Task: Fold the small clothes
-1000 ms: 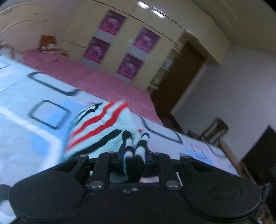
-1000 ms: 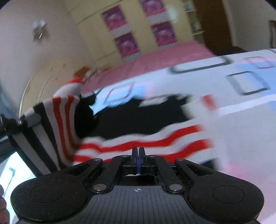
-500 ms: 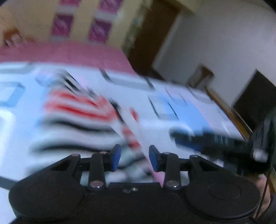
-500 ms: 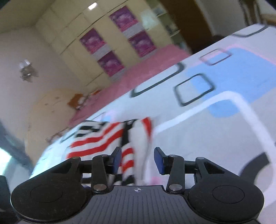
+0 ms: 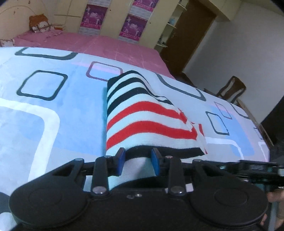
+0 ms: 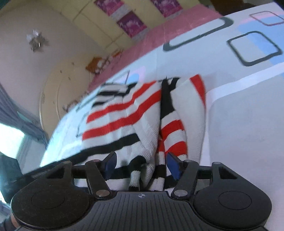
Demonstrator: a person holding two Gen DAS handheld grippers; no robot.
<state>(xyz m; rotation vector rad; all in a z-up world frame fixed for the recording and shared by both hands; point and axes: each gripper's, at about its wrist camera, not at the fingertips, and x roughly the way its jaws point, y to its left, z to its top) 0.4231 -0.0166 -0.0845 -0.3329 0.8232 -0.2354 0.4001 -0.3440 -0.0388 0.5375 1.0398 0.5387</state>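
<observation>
A small knitted garment [image 5: 142, 113] with white, red and black stripes lies folded on the patterned bedsheet [image 5: 44, 99]. My left gripper [image 5: 137, 160] is open, its blue pads on either side of the garment's near black-edged hem. In the right wrist view the same garment [image 6: 134, 117] lies bunched, with striped sleeves or cuffs hanging toward the camera. My right gripper [image 6: 142, 164] is open, and folds of the garment sit between its pads without being clamped.
The sheet covers a bed with a pink cover [image 5: 99, 44] behind it. A wardrobe with purple posters [image 5: 113, 16] stands at the back. A brown door [image 5: 188, 33] and a wooden chair [image 5: 230, 90] are at the right. My other gripper [image 5: 255, 168] shows low right.
Both grippers were shut on the garment a second ago and have opened. The garment has dropped onto the sheet and now lies folded. Both cameras have settled close behind it.
</observation>
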